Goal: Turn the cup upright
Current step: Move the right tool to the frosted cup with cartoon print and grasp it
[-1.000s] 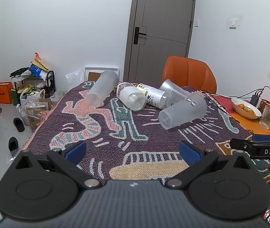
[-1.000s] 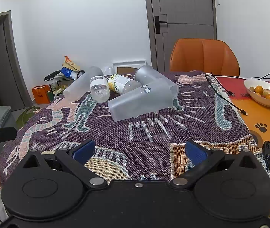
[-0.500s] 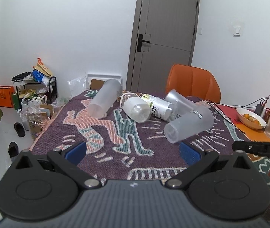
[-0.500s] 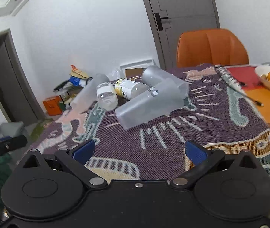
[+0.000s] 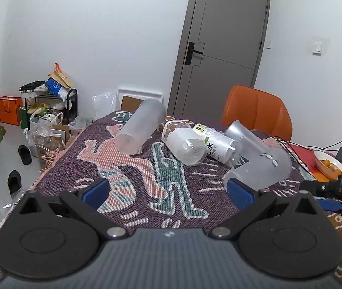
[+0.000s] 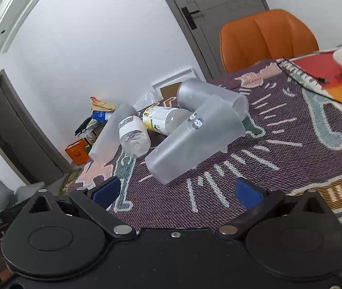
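My right tongs [image 6: 175,192] gape wide and hold nothing; the frosted cup [image 6: 195,142] lies on its side on the table [image 6: 291,159] just past them at 12 o'clock, base toward me. My left tongs [image 5: 168,191] are spread wide too, empty, with that cup [image 5: 260,171] at 2 o'clock beside two bottles [image 5: 187,148]

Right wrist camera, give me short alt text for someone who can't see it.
The open right gripper points at a frosted cup with a cartoon sticker, lying on its side on a patterned tablecloth. Behind it lie two more frosted cups and two bottles, also on their sides. An orange chair and a grey door stand beyond.
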`<state>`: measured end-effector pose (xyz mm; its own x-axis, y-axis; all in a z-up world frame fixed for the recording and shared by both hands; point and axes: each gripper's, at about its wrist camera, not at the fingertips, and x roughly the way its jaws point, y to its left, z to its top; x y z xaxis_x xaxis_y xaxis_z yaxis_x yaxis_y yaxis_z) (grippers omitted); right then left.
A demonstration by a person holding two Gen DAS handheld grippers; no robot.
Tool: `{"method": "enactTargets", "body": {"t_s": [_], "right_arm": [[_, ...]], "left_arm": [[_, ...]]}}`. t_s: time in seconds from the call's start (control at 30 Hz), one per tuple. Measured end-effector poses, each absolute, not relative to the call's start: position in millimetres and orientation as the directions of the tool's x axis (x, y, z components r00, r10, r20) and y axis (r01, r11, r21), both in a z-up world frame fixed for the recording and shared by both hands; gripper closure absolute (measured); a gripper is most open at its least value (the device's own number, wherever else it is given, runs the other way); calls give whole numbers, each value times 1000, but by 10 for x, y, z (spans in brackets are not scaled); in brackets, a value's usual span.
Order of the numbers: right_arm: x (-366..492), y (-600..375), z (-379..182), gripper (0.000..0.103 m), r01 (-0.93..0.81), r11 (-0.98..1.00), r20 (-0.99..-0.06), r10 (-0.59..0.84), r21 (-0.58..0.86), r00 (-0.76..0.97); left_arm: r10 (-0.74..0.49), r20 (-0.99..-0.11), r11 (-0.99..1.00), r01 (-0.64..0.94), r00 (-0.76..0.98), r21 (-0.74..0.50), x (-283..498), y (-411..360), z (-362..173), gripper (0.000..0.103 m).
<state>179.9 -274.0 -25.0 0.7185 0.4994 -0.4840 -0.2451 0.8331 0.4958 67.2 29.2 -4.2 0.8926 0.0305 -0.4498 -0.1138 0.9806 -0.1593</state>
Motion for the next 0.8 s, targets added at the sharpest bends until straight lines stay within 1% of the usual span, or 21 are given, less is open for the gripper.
{"method": "enactTargets", "body": {"t_s": [0.27,0.7,0.77,0.8], "right_arm": [[2115,-2676,-356,0,-188,794,-487,521,578,702],[2665,-2532,-585,1,-39,721,-511,527,691,679],[2734,-2529,-616,5,-8,719,-520,511,695,684],[2768,-2532,-629,6,6,715,-523,506,699,686]], "left_arm": [[31,-472,977,-127,881,-172,907,328,-145,0],[57,-503,969,-168,862,-179,1323,392,-272,0],[60,-507,968,-174,860,-180,1368,399,-281,0],[63,-507,968,-177,860,-180,1384,399,-287,0]]}}
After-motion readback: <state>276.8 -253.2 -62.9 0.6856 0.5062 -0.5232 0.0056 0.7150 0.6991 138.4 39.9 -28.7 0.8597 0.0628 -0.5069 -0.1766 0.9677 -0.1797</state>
